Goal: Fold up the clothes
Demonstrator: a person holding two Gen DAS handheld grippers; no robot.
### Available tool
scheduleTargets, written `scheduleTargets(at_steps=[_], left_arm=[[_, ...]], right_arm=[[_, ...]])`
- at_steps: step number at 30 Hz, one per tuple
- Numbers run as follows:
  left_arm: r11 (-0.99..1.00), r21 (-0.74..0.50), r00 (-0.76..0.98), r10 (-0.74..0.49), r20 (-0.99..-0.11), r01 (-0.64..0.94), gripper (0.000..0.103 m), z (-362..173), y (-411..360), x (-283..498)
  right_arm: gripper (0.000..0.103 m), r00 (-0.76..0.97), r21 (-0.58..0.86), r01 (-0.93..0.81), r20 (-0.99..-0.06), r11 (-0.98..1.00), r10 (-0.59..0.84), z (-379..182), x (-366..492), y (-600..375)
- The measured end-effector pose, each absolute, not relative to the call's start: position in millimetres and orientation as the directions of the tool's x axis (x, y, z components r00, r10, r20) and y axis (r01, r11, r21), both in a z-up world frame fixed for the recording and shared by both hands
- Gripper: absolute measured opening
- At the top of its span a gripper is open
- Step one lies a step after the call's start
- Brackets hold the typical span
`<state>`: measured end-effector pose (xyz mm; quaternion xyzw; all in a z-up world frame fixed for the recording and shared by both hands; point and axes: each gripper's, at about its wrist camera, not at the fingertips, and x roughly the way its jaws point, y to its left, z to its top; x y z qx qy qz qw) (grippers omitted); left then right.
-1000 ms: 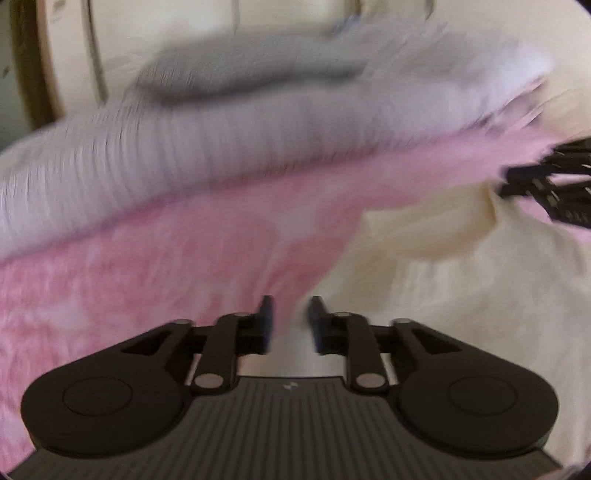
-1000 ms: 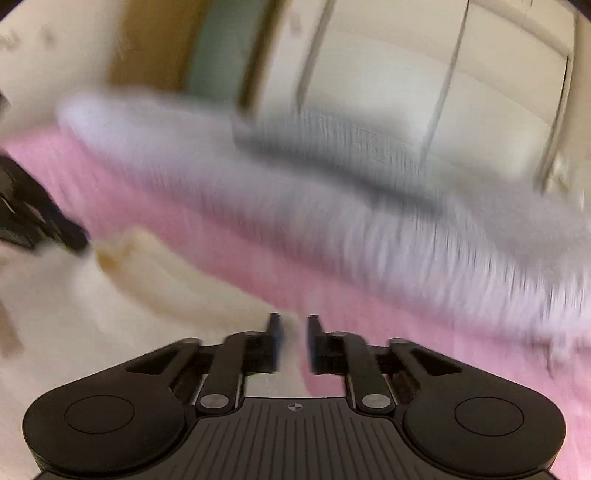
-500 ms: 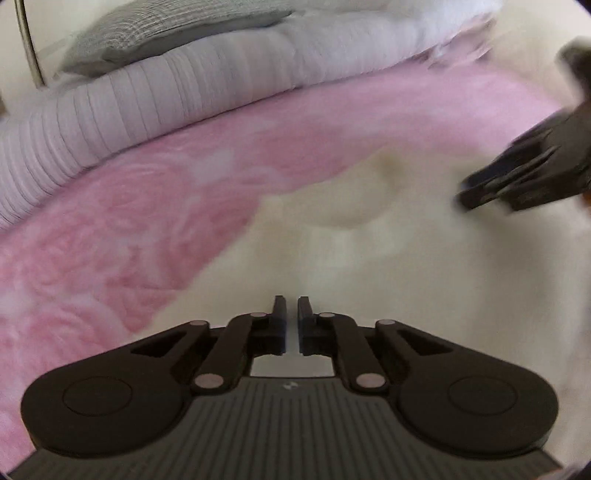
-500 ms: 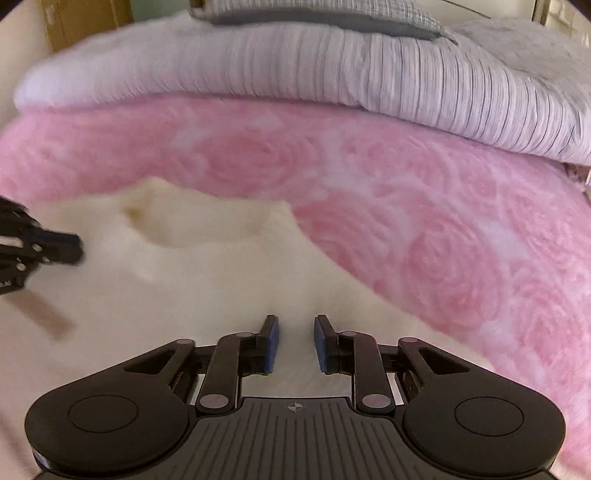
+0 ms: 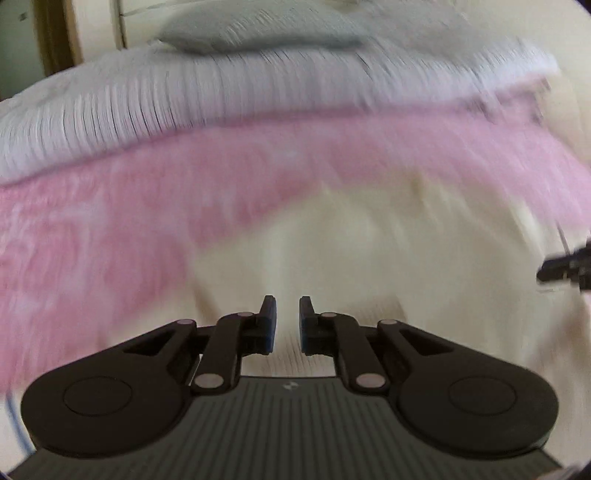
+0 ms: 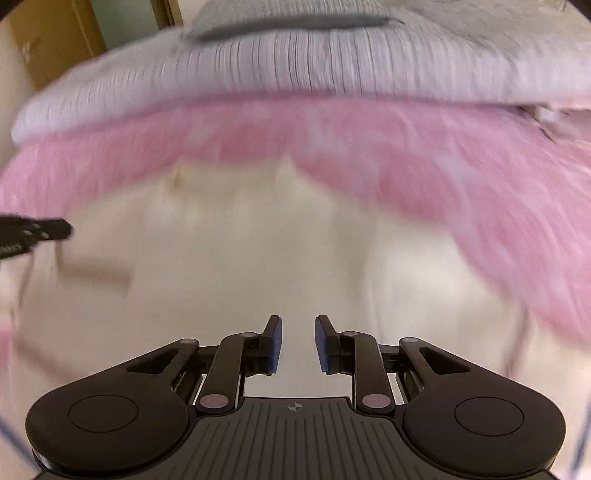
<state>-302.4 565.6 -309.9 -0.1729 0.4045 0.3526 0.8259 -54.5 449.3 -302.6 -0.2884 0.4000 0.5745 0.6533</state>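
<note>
A cream garment (image 5: 369,251) lies spread on a pink fluffy blanket (image 5: 110,221); both views are blurred by motion. My left gripper (image 5: 287,306) hovers over the garment's near part. Its jaws stand a narrow gap apart, and only cloth shows behind the gap. My right gripper (image 6: 298,325) hangs over the same garment (image 6: 240,258), jaws a little wider, with nothing pinched between them. Each gripper's tip shows in the other's view: the right gripper (image 5: 565,269) at the right edge, the left gripper (image 6: 37,230) at the left edge.
A striped lilac duvet (image 5: 184,92) is rolled along the far side of the pink blanket (image 6: 443,166), with a grey pillow (image 5: 258,33) on top. A wooden door frame (image 6: 55,44) and pale cupboard doors stand behind the bed.
Both grippers have swept across the bed, and the cream garment now fills the lower half of each view. The left jaws narrowed from a wider gap; the right jaws kept their spacing.
</note>
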Motion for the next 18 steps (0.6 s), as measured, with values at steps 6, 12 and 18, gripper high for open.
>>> scheduleTargets(at_steps=[6, 12, 18], left_arm=[[0.738, 0.076, 0.305, 0.367, -0.879, -0.670, 0.011, -331.9, 414.0, -374.5], [0.727, 0.054, 0.244, 0.298, -0.923, -0.685, 0.010, -309.9, 348.5, -422.4], [0.649, -0.055, 0.287, 0.257, -0.923, -0.759, 0.013, -302.3, 348.2, -421.6]], right_arm=[[0.023, 0.201, -0.101, -0.959, -0.900, 0.264, 0.387, -318.1, -103.2, 279.6], [0.024, 0.232, -0.134, -0.911, -0.948, 0.390, 0.218, -293.0, -121.6, 198.1], [0.023, 0.180, -0.039, -0.905, -0.937, 0.423, 0.300, -286.6, -130.3, 217.3]])
